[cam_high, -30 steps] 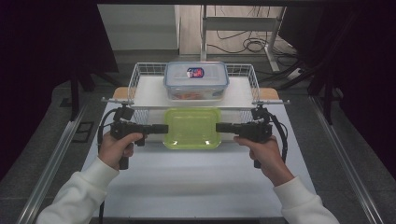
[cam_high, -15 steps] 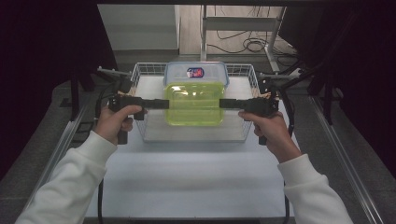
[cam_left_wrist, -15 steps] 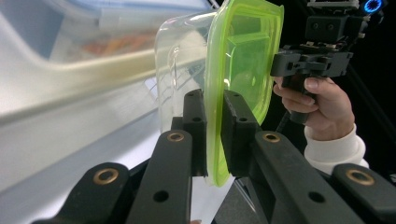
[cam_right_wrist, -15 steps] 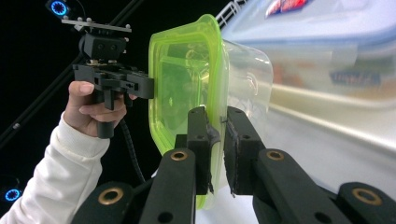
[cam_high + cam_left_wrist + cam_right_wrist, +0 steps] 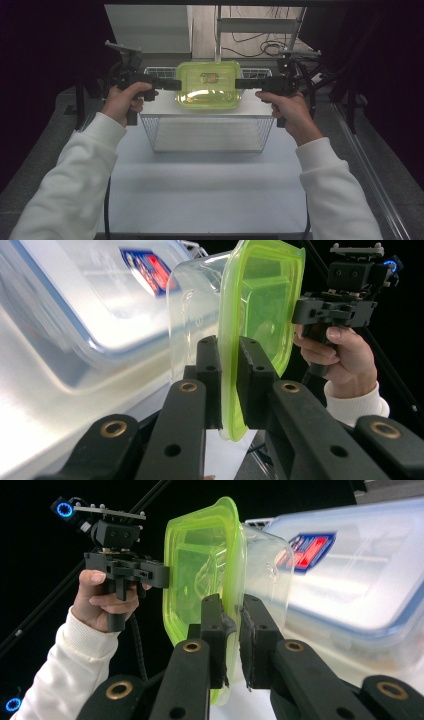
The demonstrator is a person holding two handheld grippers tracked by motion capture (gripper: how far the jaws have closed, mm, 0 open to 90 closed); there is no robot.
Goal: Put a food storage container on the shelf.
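A clear container with a green lid point(image 5: 208, 86) hangs level between both grippers, over the far half of the wire basket point(image 5: 207, 134). My left gripper point(image 5: 178, 85) is shut on the left rim, my right gripper point(image 5: 237, 83) on the right rim. In the left gripper view the jaws point(image 5: 227, 347) clamp the green lid's edge point(image 5: 260, 300), and a larger blue-lidded box point(image 5: 85, 305) lies right beneath the container. The right gripper view shows its jaws point(image 5: 231, 605) pinching the opposite edge of the green lid point(image 5: 200, 570), with the blue-lidded box point(image 5: 350, 585) close under it.
The wire basket stands on a white table point(image 5: 200, 190) and its near half holds nothing. Metal rails point(image 5: 370, 170) run along the table's sides. Cables and a frame point(image 5: 260, 30) lie behind the basket.
Both grippers have lifted the green-lidded container from the table in front of the basket and carried it away from the person, so it now hangs above the blue-lidded box.
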